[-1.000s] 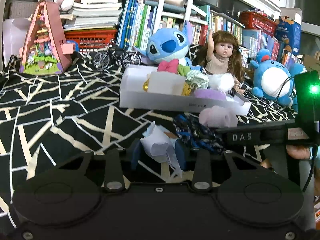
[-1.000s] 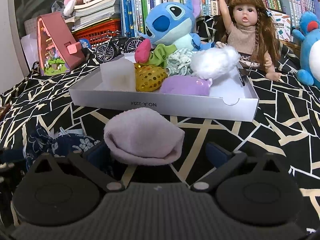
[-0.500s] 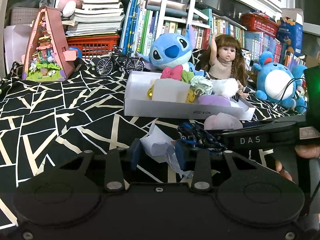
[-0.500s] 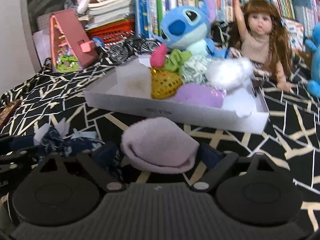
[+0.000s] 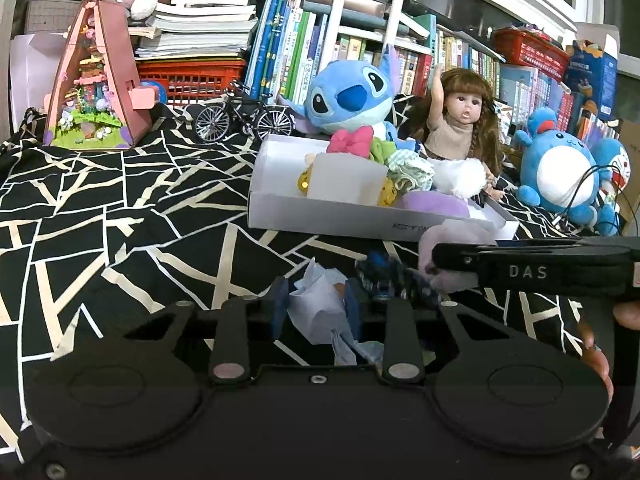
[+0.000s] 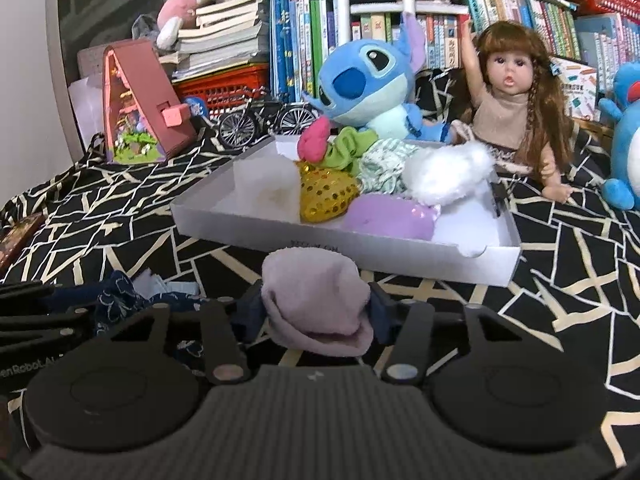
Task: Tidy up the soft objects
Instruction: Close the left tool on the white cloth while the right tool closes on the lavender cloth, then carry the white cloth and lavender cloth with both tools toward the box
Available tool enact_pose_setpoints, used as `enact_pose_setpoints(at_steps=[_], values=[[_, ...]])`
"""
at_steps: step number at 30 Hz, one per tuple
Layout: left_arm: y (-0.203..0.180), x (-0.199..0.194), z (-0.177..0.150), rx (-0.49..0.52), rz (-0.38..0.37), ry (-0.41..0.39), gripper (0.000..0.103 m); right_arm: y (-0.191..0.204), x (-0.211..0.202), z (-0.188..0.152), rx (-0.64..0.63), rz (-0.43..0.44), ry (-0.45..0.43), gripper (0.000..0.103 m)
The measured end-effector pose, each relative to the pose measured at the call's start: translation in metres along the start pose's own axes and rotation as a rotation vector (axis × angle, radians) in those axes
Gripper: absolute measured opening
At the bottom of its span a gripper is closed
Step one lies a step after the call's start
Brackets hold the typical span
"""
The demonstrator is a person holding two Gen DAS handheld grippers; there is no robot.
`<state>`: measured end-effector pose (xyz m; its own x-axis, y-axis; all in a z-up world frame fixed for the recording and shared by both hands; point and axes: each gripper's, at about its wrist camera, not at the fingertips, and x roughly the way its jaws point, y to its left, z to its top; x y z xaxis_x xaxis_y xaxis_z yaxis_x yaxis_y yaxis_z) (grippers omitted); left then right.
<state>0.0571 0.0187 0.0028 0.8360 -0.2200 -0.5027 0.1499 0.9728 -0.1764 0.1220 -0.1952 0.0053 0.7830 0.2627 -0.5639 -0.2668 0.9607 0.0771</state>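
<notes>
Left gripper (image 5: 317,309) clamps a pale blue cloth wad (image 5: 320,308), and right gripper (image 6: 317,312) clamps a lilac fleece sock (image 6: 318,304), both before the shallow white cardboard box (image 6: 360,246); sock's underside hidden.

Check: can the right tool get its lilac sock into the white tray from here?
Probably yes. The right tool is shut on the lilac sock, and the white tray sits directly ahead, open-topped, with a bare patch at its near right corner.
</notes>
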Motion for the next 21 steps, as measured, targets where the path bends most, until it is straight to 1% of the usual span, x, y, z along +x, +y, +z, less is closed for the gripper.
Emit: enact_pose_setpoints(at_steps=[12,17,21], values=[[0.001,-0.008,0.018,0.011,0.016,-0.052,0.029,-0.012,-0.02,0.011,0.03,-0.019,-0.071,0.054],[0.005,-0.007,0.036,-0.013,-0.001,-0.059,0.029,-0.02,-0.031,0.018,0.041,-0.042,-0.101,0.054],[0.003,-0.006,0.052,0.0,-0.014,-0.08,0.029,-0.029,-0.039,0.026,0.058,-0.066,-0.127,0.053]])
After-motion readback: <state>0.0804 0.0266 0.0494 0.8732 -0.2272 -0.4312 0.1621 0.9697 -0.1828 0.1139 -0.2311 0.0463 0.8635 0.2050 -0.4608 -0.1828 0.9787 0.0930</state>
